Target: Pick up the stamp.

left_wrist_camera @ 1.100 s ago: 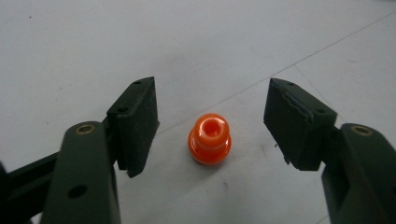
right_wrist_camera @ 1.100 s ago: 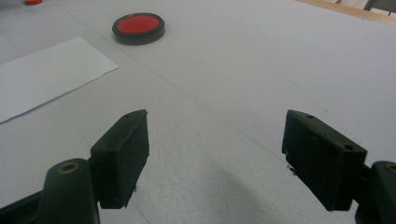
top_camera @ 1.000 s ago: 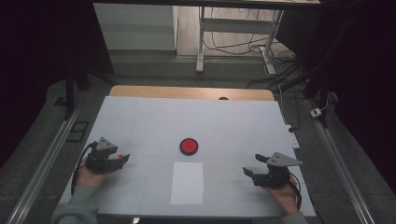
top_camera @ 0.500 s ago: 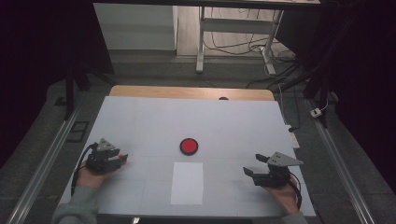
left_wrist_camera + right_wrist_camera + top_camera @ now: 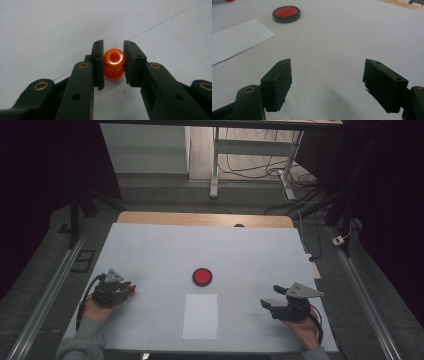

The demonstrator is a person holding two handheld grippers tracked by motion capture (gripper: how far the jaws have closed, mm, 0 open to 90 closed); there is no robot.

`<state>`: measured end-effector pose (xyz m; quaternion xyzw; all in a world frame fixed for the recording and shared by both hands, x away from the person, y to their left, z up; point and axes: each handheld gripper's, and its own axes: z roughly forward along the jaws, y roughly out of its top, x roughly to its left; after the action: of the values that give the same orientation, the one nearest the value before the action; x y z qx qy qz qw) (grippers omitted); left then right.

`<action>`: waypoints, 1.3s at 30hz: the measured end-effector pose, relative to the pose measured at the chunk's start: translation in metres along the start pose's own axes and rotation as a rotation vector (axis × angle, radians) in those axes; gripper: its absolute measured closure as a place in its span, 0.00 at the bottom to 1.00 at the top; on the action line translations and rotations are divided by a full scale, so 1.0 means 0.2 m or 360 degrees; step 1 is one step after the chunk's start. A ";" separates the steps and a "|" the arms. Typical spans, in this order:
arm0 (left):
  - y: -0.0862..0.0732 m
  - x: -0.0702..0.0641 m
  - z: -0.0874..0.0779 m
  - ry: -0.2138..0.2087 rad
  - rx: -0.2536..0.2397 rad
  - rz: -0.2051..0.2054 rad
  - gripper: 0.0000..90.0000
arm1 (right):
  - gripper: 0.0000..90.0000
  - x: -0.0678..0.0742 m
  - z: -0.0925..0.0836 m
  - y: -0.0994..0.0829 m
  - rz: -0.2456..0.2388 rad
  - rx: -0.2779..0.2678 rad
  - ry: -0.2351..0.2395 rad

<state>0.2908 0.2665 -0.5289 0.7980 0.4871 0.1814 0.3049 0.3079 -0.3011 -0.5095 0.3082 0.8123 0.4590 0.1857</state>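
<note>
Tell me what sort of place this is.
Probably a lab or workshop set up for recording hand-held gripper work: a white-topped table in a dark room, cables on the floor beyond it, and metal rails along both sides.

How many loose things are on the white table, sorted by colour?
Orange: 1, the small glossy orange spool-shaped piece between the left gripper's jaws
Red: 1, the round red disc with a black rim
White: 1, the rectangular white paper sheet
Total: 3
</note>
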 end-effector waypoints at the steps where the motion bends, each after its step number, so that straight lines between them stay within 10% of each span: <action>1: 0.00 0.00 0.00 -0.0001 -0.0001 -0.0004 0.80 | 0.25 0.00 0.00 0.00 0.0004 -0.0004 0.0000; 39: 0.05 -0.01 -0.09 -0.0064 -0.0217 -0.0006 0.81 | 0.26 0.00 0.01 0.00 -0.0004 0.0022 -0.0013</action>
<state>0.2856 0.2665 -0.5096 0.7779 0.4690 0.1976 0.3687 0.3089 -0.3005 -0.5113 0.3104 0.8150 0.4520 0.1876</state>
